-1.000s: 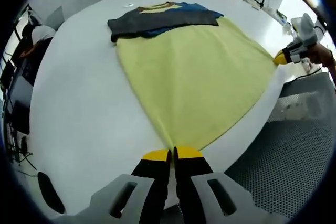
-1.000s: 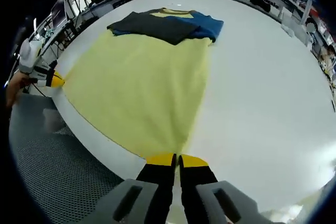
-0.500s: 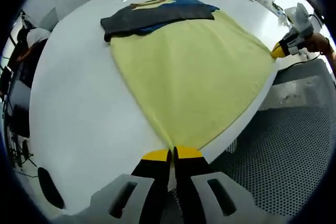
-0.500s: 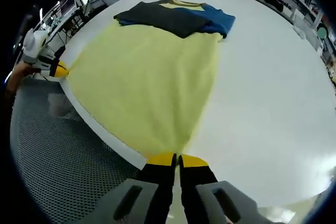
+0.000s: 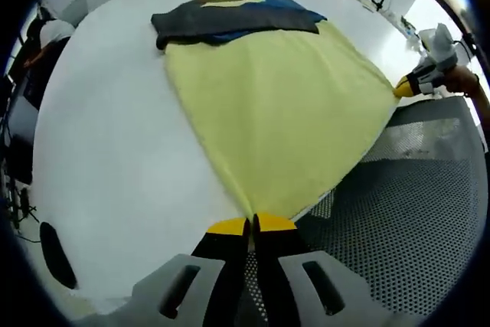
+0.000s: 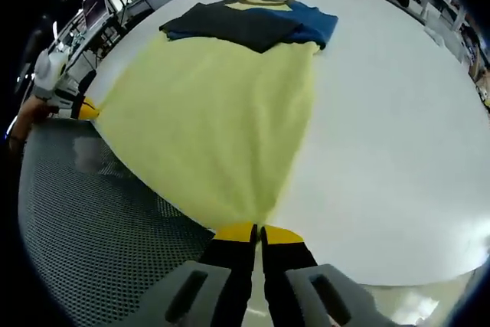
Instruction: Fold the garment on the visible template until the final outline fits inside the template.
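A pale yellow cloth garment (image 5: 283, 112) (image 6: 214, 112) lies spread on the round white worktop (image 5: 107, 158) (image 6: 398, 151), its near hem drawn out past the worktop's edge above a grey perforated floor mat (image 5: 413, 220) (image 6: 84, 250), while its far end carries dark grey and blue parts (image 5: 230, 22) (image 6: 253, 22) folded across it. The left gripper (image 5: 252, 225) (image 6: 86, 109) has its yellow-tipped jaws pressed together on one hem corner, and the right gripper (image 6: 258, 231) (image 5: 404, 88) is likewise clamped on the other hem corner, so the hem stretches between them. Desks and seated people (image 5: 46, 32) stand beyond the far rim of the worktop.
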Available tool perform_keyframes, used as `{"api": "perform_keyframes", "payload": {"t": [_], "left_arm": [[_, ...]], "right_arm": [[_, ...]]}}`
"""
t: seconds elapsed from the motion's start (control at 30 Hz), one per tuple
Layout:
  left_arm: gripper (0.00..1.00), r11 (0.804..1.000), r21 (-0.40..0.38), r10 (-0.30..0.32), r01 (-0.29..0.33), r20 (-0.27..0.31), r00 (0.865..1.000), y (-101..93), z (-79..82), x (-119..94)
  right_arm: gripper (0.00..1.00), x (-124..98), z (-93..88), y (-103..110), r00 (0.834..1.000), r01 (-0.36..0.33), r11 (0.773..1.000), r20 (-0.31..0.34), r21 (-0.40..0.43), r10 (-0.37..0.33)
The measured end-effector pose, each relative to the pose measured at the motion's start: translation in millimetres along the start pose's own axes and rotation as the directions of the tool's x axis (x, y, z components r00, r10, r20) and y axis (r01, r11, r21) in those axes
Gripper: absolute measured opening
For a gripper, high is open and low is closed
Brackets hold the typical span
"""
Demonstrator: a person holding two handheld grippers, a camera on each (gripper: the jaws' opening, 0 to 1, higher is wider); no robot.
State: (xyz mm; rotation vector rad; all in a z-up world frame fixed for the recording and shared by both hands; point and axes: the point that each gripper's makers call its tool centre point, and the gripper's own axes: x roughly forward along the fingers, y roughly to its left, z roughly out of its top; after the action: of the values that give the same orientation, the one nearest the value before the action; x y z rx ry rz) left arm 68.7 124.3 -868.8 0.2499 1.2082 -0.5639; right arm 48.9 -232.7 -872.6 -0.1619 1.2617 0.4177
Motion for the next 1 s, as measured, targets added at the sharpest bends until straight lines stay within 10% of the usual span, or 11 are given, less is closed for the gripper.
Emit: {"api": "perform_keyframes", "payload": {"t": [0.5,1.0], "left_arm": [[0.03,1.0,-0.026,-0.015,0.014,-0.045,0.999,-3.7,-8.7,-2.9],[0.03,0.995,-0.078,-0.052,0.054,0.027,0.998,-3.6,16.4,-40.0]], "right_arm": [[0.0,-5.8,-5.5,5.5,0.999,-0.029,1.0,-0.022,0.011,0.029],[0.0,-49.3,36.8,1.8,0.991,-0.018,1.0,0.134,0.023,0.015]]}}
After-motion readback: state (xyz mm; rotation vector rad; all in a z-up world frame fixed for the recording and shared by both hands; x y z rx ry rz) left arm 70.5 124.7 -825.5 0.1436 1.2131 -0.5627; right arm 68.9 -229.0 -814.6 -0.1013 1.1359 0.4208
